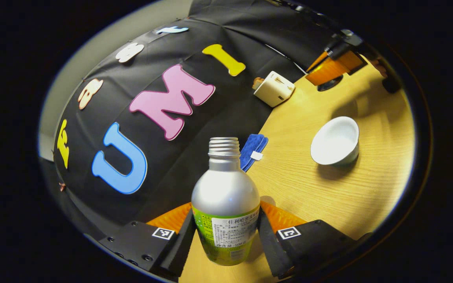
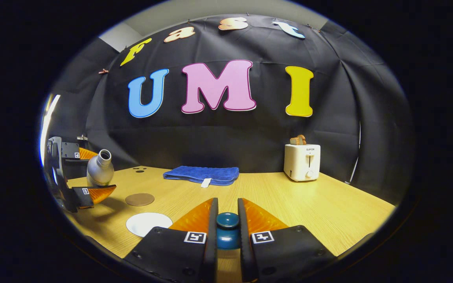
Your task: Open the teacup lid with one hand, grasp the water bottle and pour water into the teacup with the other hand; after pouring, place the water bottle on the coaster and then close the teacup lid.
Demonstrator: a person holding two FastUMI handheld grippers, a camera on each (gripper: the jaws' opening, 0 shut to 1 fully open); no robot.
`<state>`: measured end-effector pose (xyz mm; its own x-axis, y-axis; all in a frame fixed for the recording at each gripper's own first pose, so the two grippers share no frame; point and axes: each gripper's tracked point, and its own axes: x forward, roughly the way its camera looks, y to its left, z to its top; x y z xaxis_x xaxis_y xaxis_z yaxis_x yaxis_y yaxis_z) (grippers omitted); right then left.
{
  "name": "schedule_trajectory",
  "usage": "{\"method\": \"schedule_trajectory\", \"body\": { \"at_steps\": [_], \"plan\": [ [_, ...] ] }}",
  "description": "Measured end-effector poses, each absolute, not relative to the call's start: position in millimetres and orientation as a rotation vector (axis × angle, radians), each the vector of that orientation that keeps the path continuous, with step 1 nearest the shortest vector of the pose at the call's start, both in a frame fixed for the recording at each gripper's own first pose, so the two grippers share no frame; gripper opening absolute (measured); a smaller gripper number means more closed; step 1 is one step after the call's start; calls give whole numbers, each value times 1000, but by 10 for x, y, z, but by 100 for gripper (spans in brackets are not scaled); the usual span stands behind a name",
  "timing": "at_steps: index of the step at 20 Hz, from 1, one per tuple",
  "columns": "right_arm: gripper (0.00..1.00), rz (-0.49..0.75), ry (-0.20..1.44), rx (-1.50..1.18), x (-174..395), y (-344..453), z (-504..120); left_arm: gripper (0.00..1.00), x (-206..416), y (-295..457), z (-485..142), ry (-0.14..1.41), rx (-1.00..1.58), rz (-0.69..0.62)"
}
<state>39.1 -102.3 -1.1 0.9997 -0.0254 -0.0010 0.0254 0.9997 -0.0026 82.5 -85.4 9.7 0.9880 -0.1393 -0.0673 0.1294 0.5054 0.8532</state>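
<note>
Left claw (image 1: 226, 232) clamped on the label band of the uncapped aluminium water bottle (image 1: 225, 198), held off the wooden worktop (image 1: 328, 196) and leaned toward the open white teacup (image 1: 335, 140), evidently lining up the pour. Right claw (image 2: 227, 230) pinched on the blue lid knob (image 2: 227, 221), lid kept aside so the cup stays open. Farther off: brown coaster (image 2: 140, 199) awaiting the bottle, blue towel (image 2: 201, 174), toaster (image 2: 302, 161).
</note>
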Motion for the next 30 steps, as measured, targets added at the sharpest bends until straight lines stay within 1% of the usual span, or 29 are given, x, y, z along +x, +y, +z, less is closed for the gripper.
{"method": "schedule_trajectory", "body": {
  "at_steps": [3,6,12,18,30],
  "plan": [
    [27,-24,2,-2,401,-1044,-19,80,837,-932,36,-6,1123,-189],
    [27,-23,2,-3,393,-1041,-12,80,883,-1060,53,-42,1277,-199],
    [27,-23,1,-3,395,-1044,-17,80,894,-1233,5,-77,1468,-256],
    [27,-20,0,-3,401,-1037,-15,80,885,-1286,-17,-81,1590,-280],
    [27,-19,0,-3,402,-1039,-18,80,915,-1316,83,-99,1796,-286]
  ]
}}
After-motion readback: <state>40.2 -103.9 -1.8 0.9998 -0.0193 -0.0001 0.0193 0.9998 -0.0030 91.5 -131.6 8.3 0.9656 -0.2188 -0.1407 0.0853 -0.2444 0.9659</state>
